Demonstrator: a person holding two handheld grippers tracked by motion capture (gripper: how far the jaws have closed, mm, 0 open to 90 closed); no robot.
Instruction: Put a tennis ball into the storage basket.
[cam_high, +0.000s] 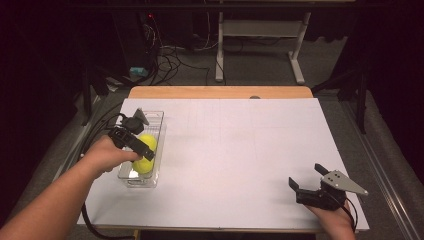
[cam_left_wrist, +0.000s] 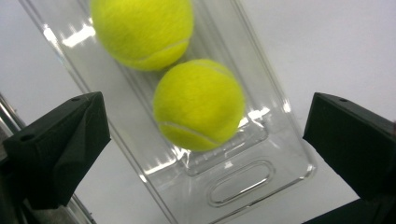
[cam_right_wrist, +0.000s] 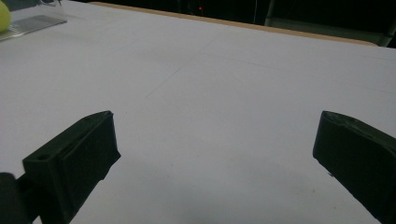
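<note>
A clear plastic tray (cam_high: 158, 131) lies at the table's left side with two yellow tennis balls in it, one (cam_high: 150, 141) behind the other (cam_high: 144, 165). My left gripper (cam_high: 141, 136) hovers over the tray, open and holding nothing. In the left gripper view the near ball (cam_left_wrist: 200, 105) and the far ball (cam_left_wrist: 142, 30) touch inside the tray (cam_left_wrist: 261, 186), and the left gripper (cam_left_wrist: 205, 119) has its jaws spread wide on either side of it. My right gripper (cam_high: 306, 175) rests open near the front right edge, with bare table between its jaws (cam_right_wrist: 215, 135).
White paper covers the wooden table (cam_high: 240, 140). In the right gripper view the tray (cam_right_wrist: 32, 23) and a sliver of ball (cam_right_wrist: 3, 16) sit far off at the top left. A desk frame (cam_high: 260, 45) and cables (cam_high: 170, 60) stand on the floor behind the table.
</note>
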